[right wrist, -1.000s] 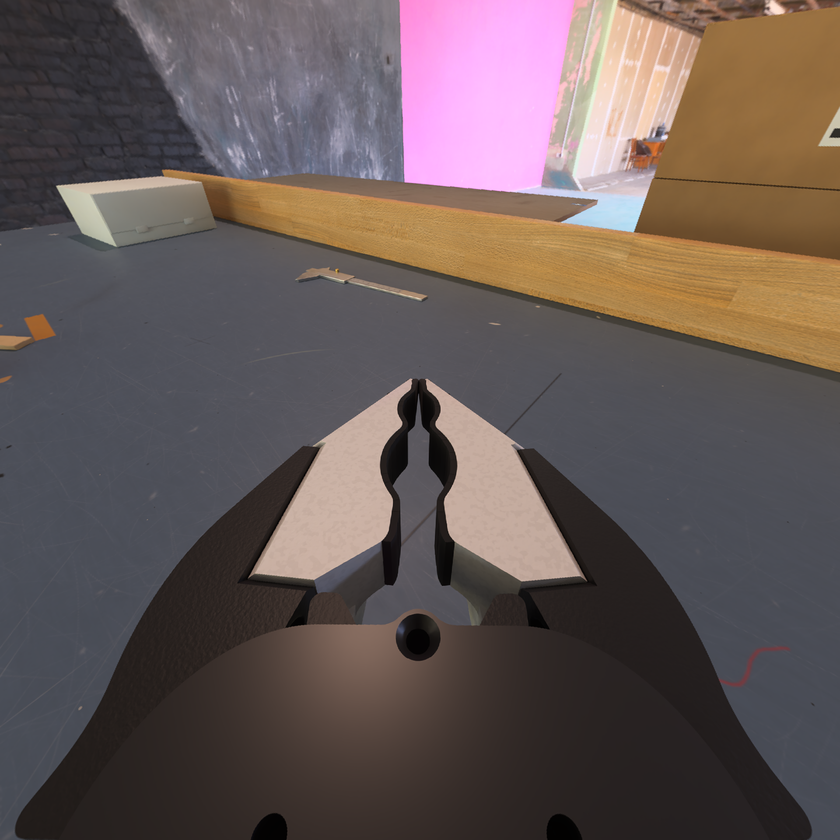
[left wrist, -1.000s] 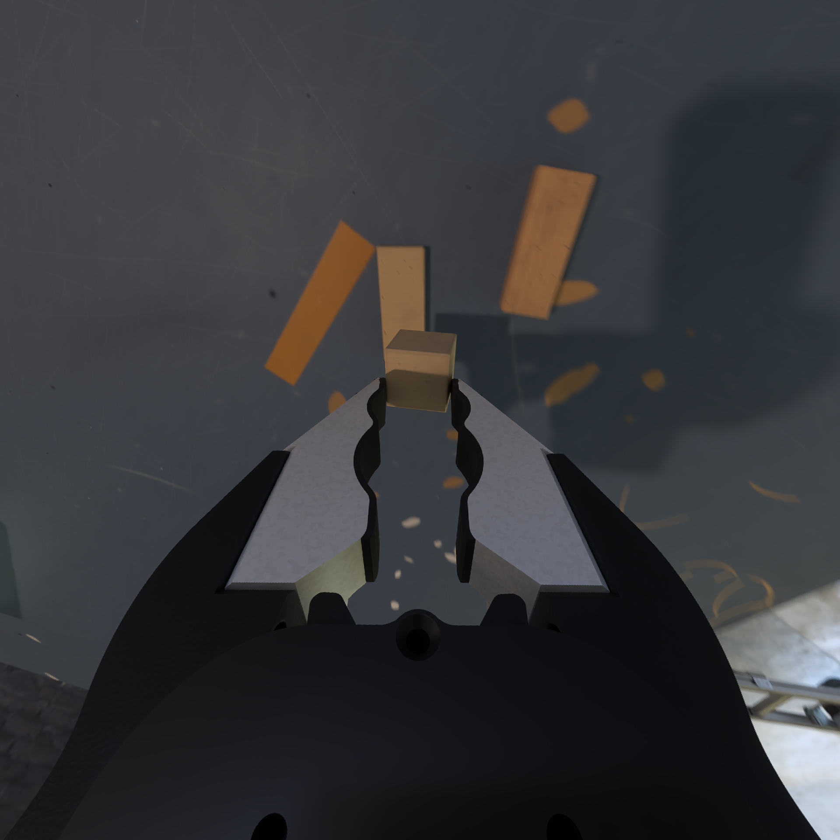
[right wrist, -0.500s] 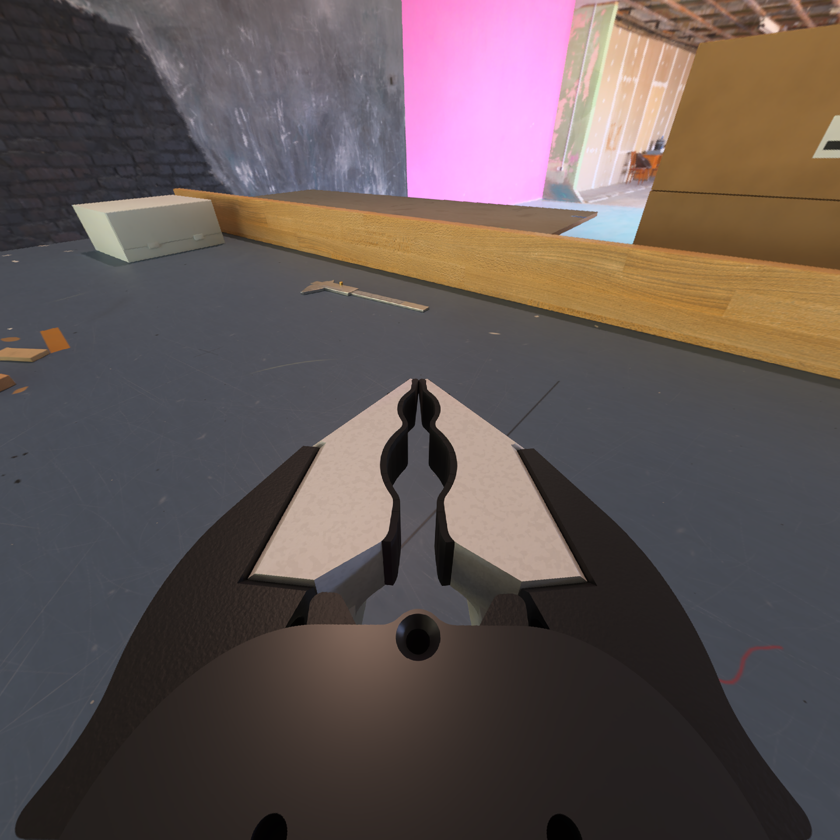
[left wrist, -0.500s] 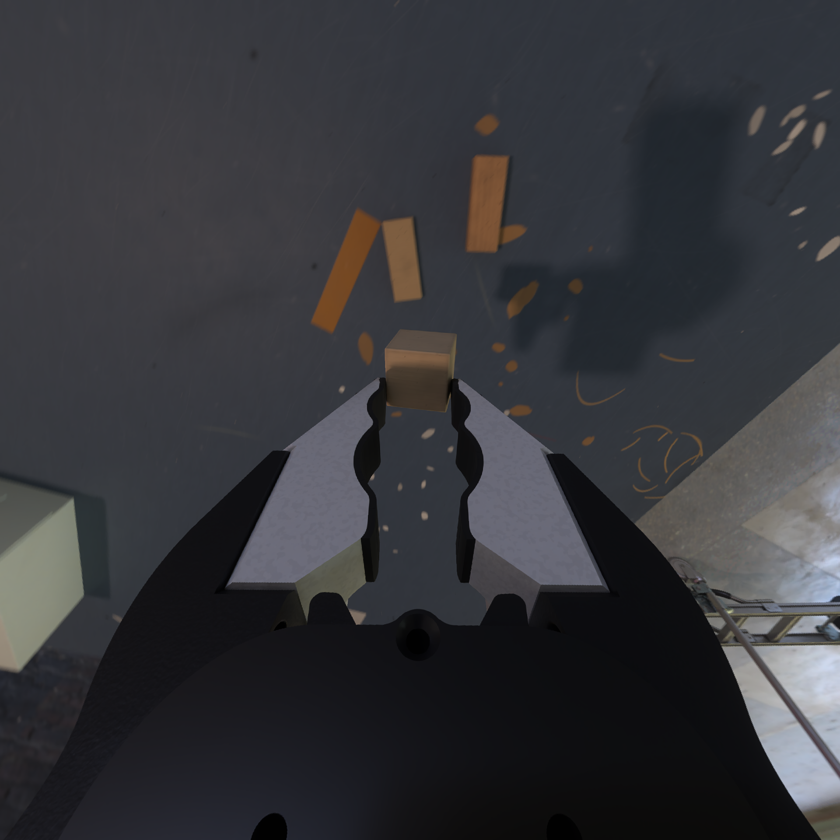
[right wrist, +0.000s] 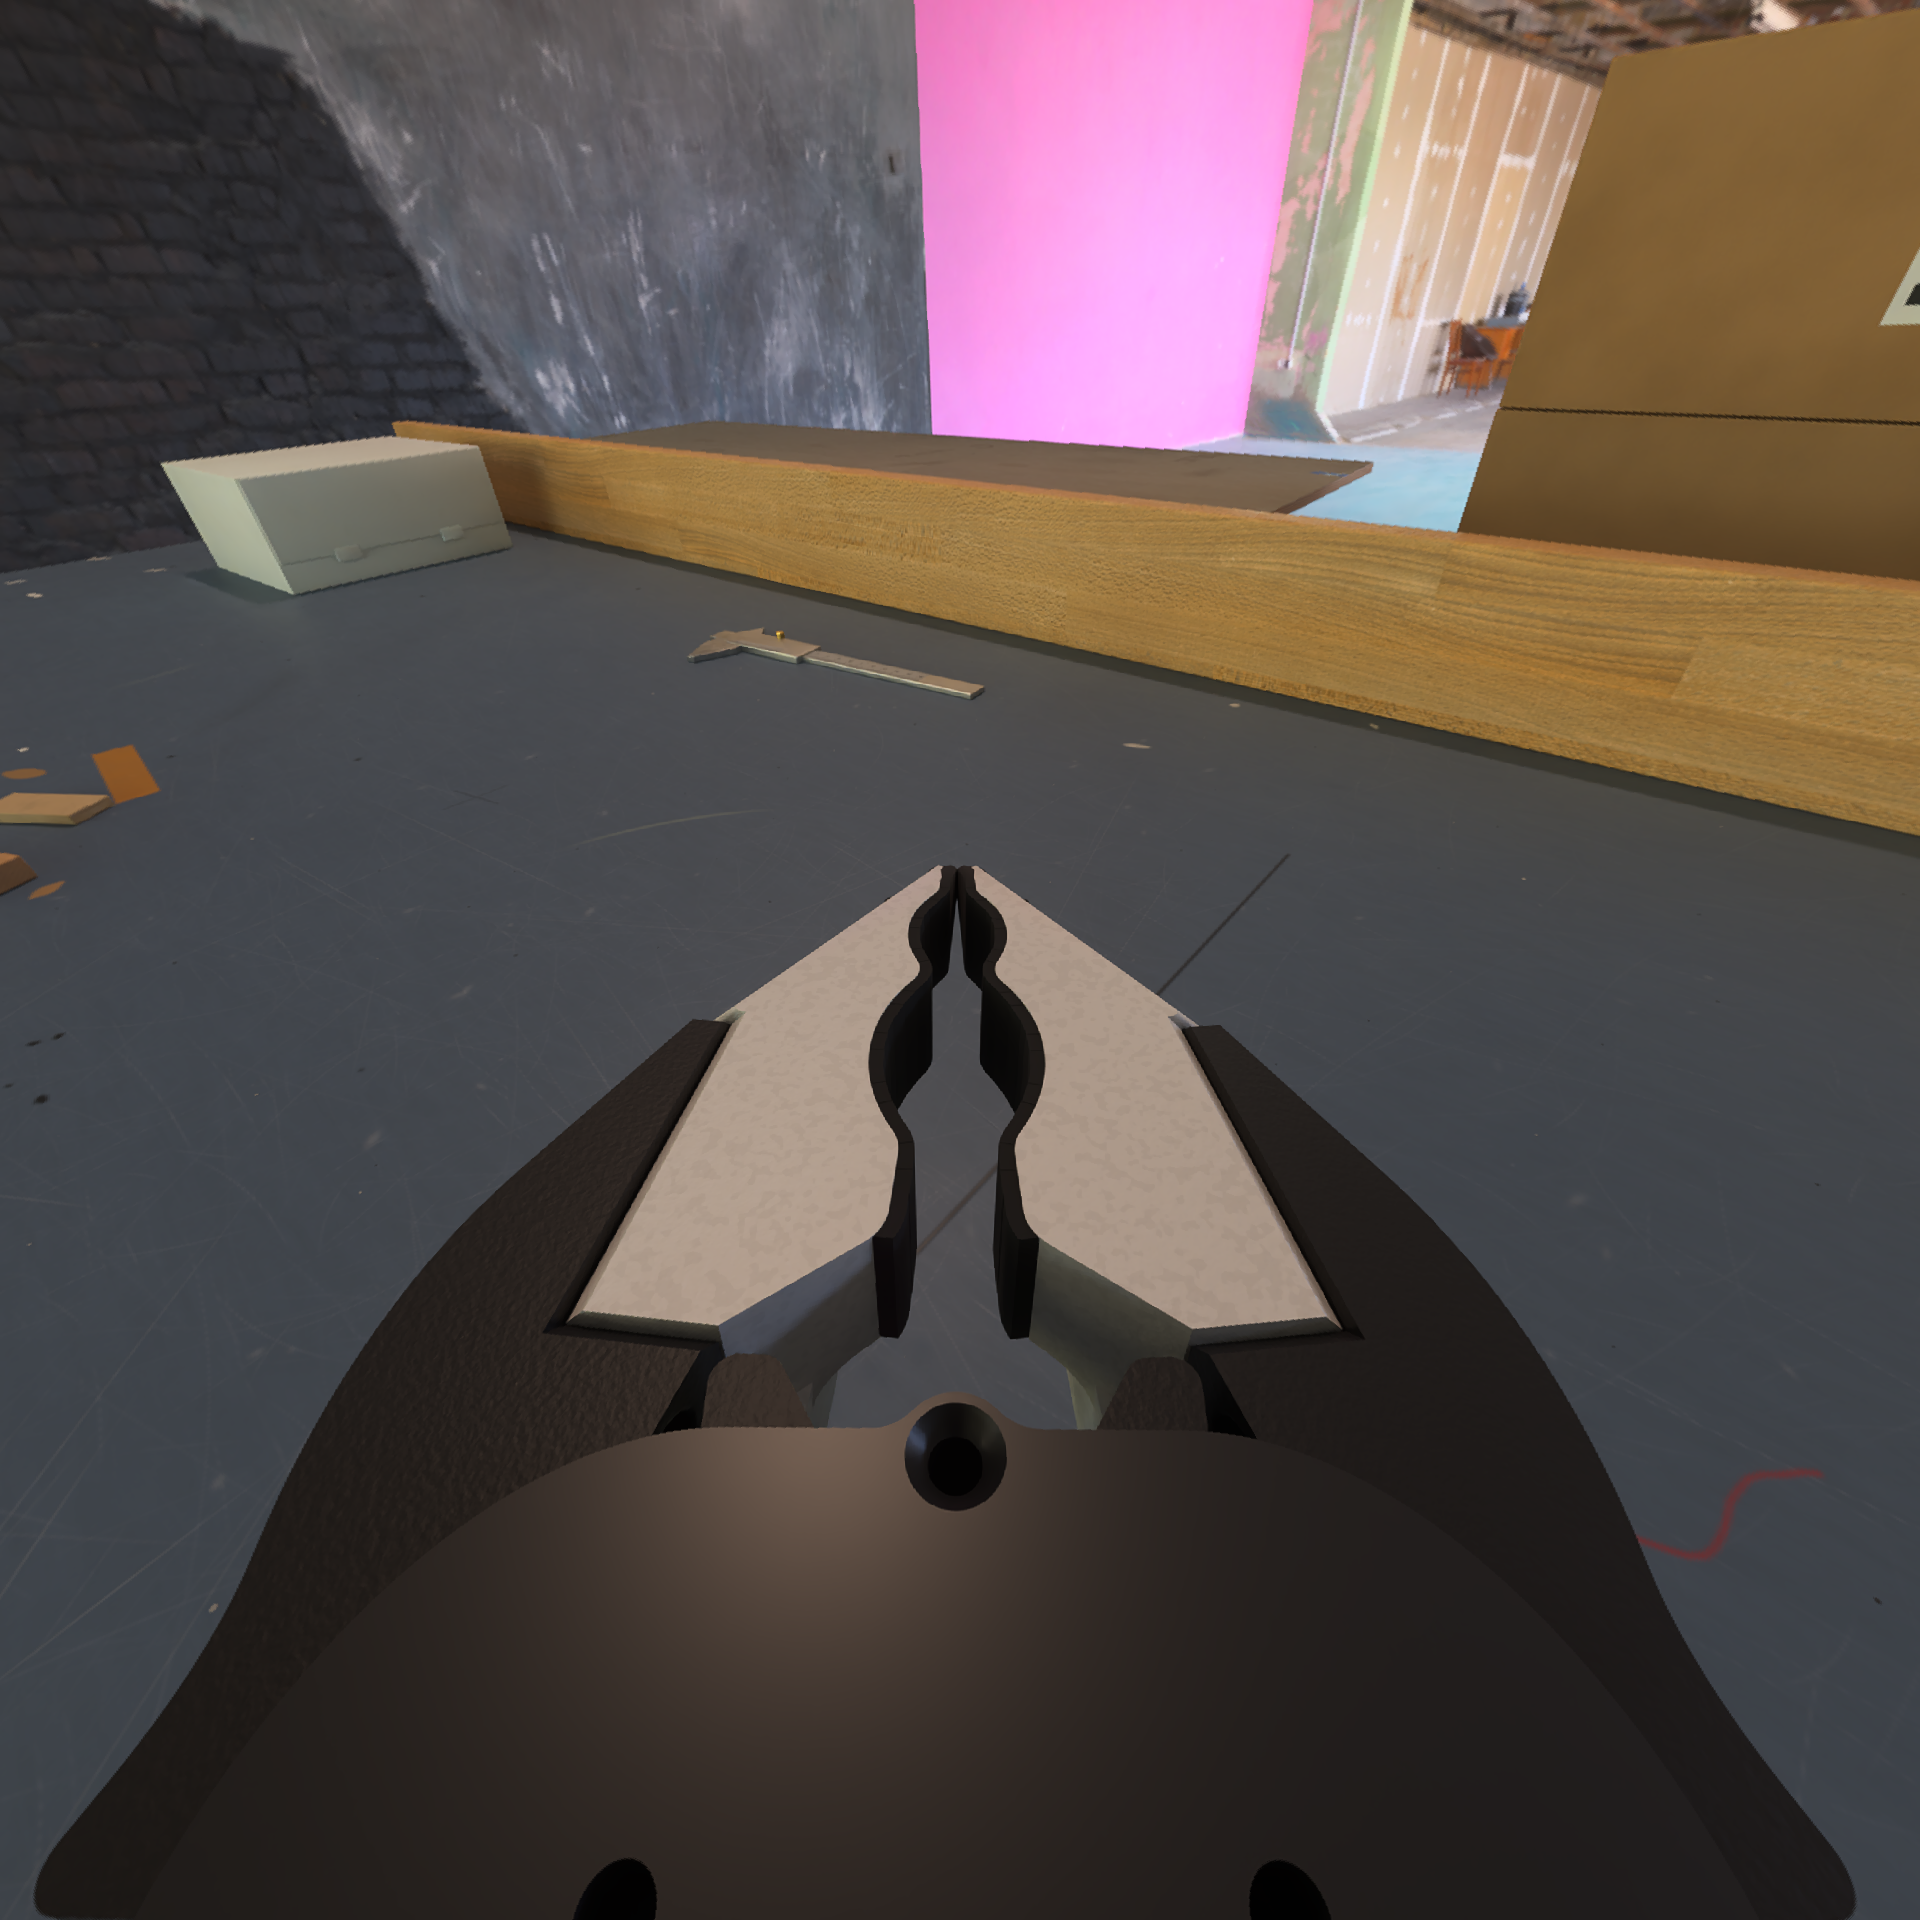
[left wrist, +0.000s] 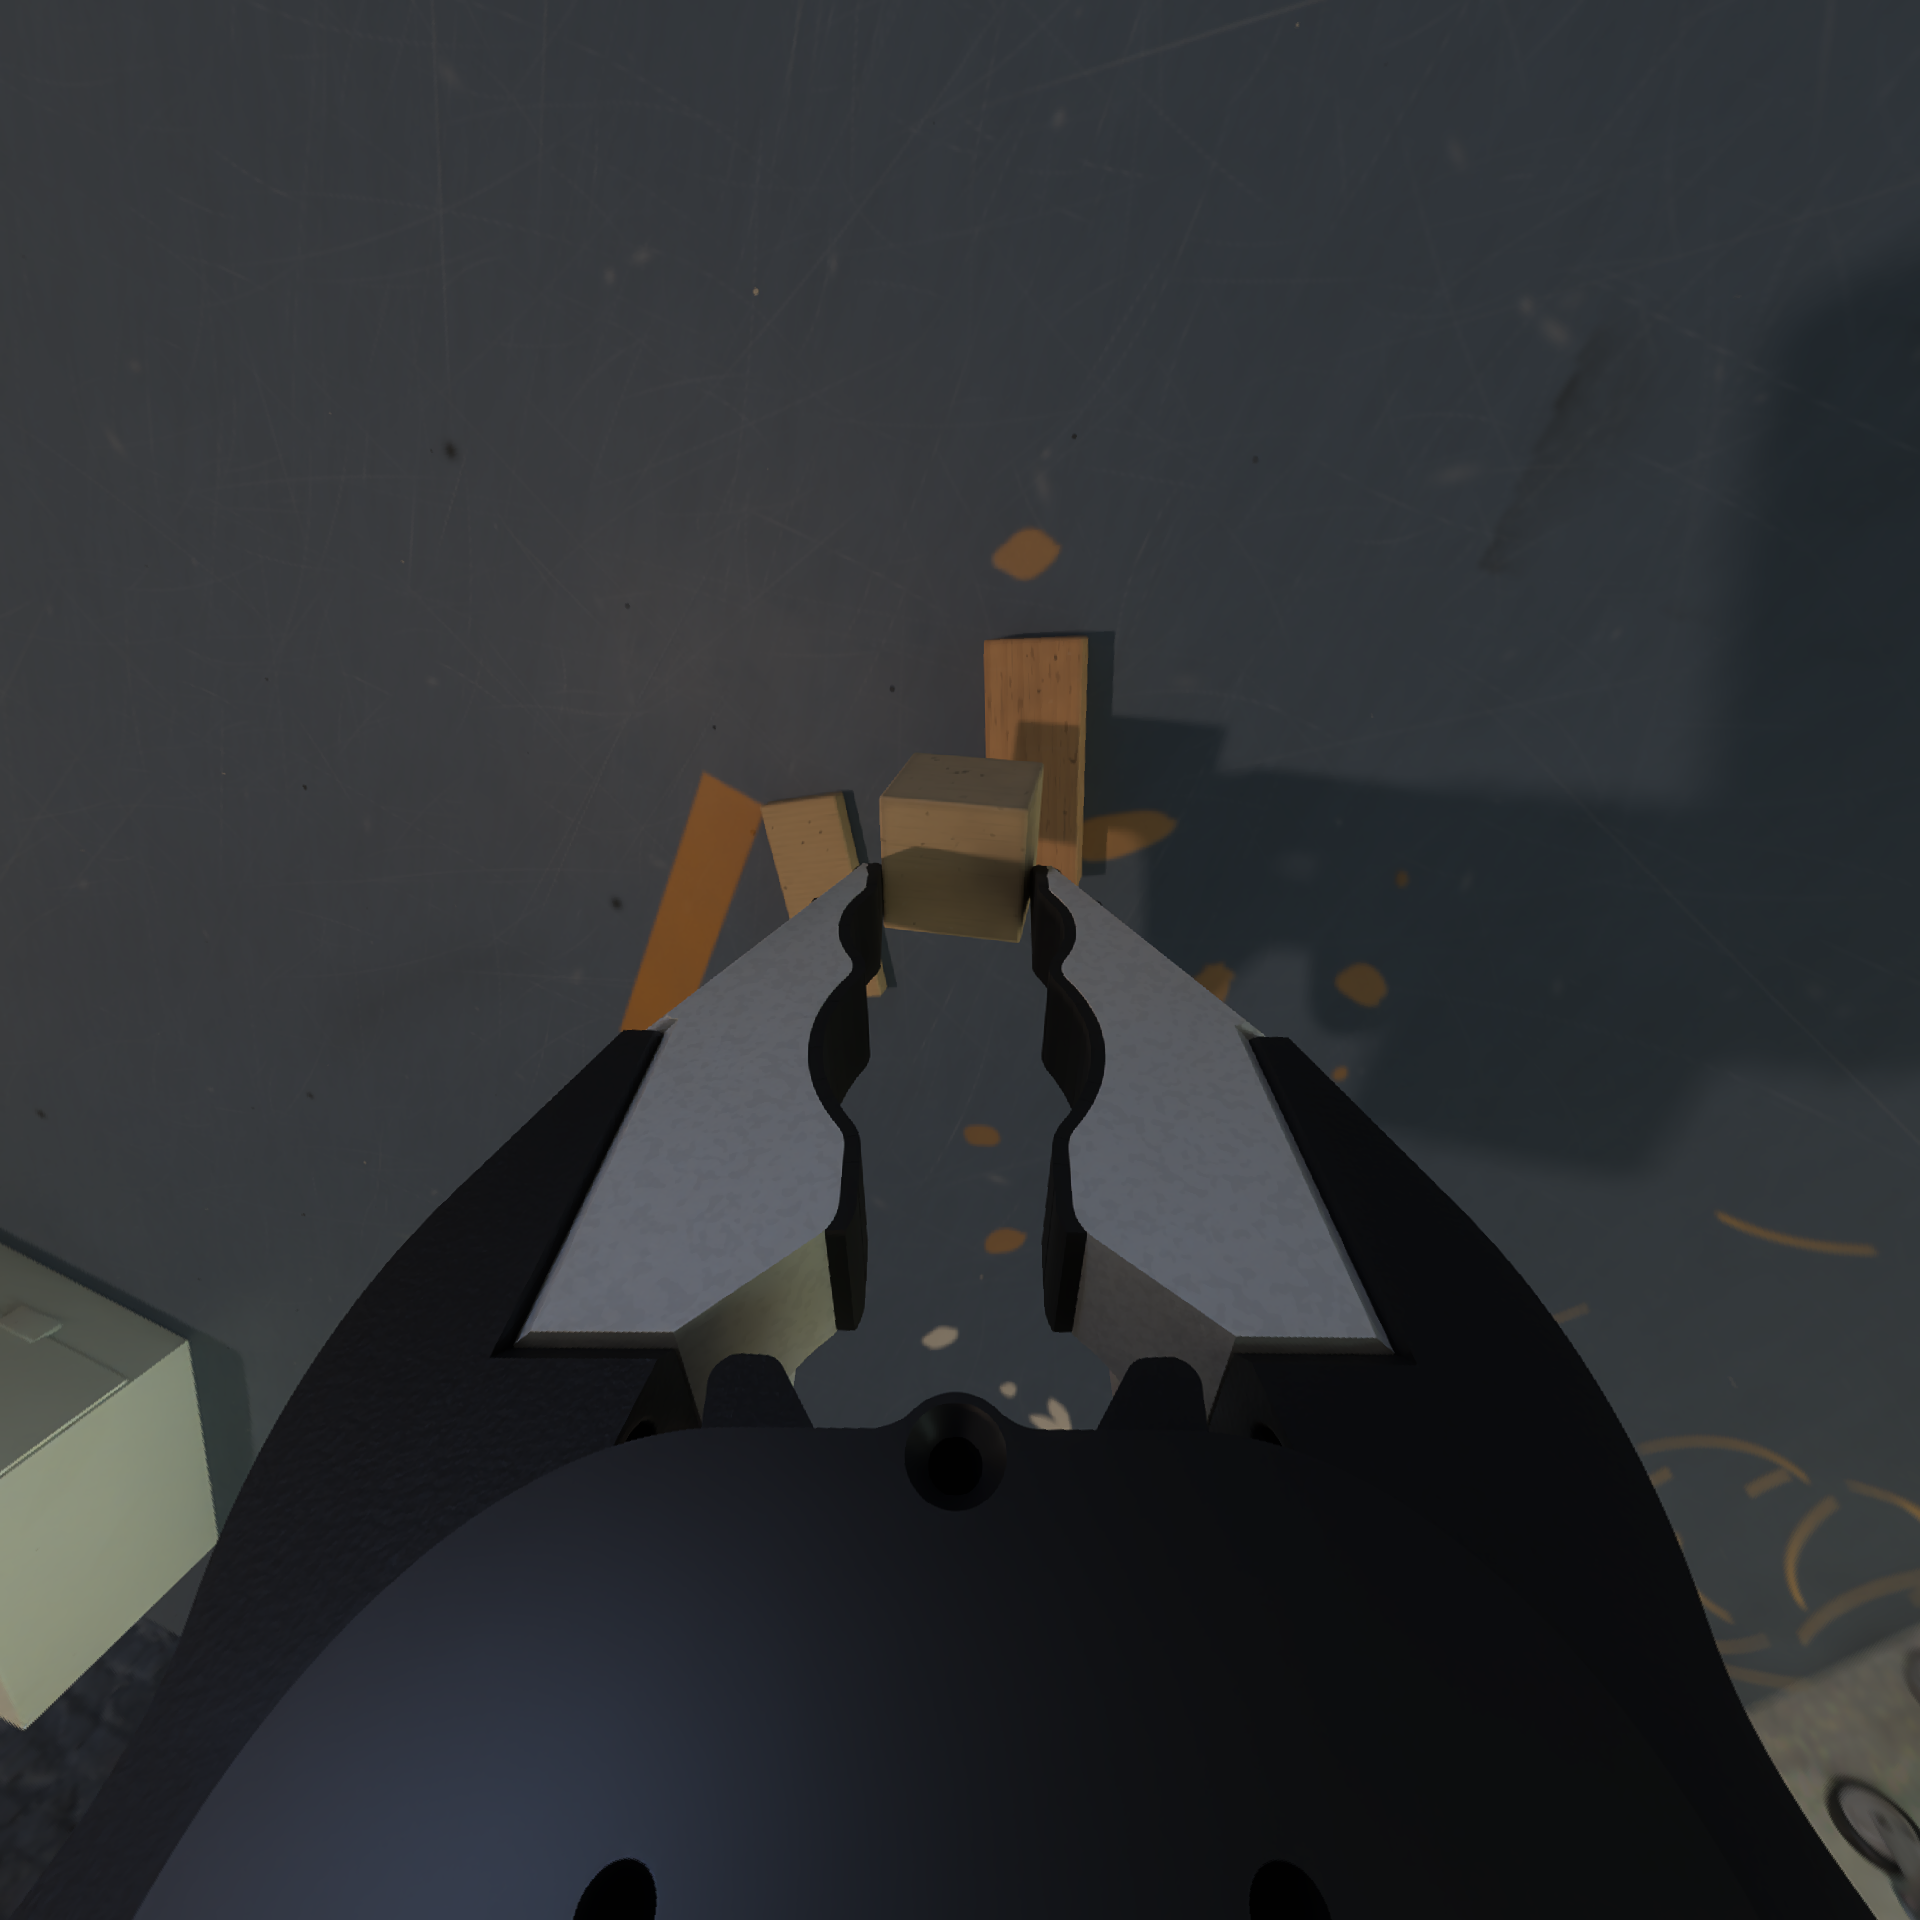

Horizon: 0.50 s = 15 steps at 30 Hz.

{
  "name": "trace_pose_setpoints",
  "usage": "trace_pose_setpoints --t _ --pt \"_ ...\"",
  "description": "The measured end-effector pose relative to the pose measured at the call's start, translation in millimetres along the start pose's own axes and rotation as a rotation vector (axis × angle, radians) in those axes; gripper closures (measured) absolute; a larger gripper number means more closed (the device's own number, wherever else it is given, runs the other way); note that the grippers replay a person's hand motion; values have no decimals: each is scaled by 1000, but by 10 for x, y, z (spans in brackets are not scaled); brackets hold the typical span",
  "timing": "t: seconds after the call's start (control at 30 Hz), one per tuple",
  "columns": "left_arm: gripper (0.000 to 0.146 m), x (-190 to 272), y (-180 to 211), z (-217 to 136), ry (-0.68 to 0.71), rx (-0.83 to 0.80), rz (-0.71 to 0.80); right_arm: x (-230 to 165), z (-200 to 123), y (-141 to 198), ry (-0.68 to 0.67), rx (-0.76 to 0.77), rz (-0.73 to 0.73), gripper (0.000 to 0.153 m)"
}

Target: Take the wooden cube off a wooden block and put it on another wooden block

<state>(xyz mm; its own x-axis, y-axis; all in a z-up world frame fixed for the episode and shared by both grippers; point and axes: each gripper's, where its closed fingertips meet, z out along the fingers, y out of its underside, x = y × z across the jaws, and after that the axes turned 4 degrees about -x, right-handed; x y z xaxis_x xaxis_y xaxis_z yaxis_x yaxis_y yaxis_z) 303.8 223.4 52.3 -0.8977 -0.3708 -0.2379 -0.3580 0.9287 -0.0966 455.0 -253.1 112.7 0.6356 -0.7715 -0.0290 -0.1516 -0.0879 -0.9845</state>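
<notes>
The left wrist camera is riding behind the left gripper [left wrist: 956, 883] and is looking steeply down onto the dark floor [left wrist: 520, 416], high above it. Three wooden blocks are lying just past the fingertips: orange [left wrist: 696, 894] at 11 o'clock, pale [left wrist: 816, 852] beside it, tan [left wrist: 1034, 717] at 1 o'clock. A white box [left wrist: 83, 1496] is sitting at 8 o'clock.

The right wrist camera is sitting low behind the right gripper [right wrist: 956, 873], facing almost level across the floor [right wrist: 416, 1039] toward a plank [right wrist: 1143, 592] and far walls. Both views are sharing the floor, the box [right wrist: 332, 509] at 10 o'clock, and blocks [right wrist: 52, 808] at 9 o'clock.
</notes>
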Motion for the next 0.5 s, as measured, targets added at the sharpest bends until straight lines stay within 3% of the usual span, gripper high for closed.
trace_pose_setpoints --t 0.2,0.4,0.5 --pt "118 71 -7 210 -83 13 -12 -27 51 56 1 -23 -2 153" --pt "117 107 -67 201 -90 62 -36 -15 92 120 3 -44 9 153" --pt "87 100 -129 -12 -58 131 -44 -13 110 138 2 -52 11 153"
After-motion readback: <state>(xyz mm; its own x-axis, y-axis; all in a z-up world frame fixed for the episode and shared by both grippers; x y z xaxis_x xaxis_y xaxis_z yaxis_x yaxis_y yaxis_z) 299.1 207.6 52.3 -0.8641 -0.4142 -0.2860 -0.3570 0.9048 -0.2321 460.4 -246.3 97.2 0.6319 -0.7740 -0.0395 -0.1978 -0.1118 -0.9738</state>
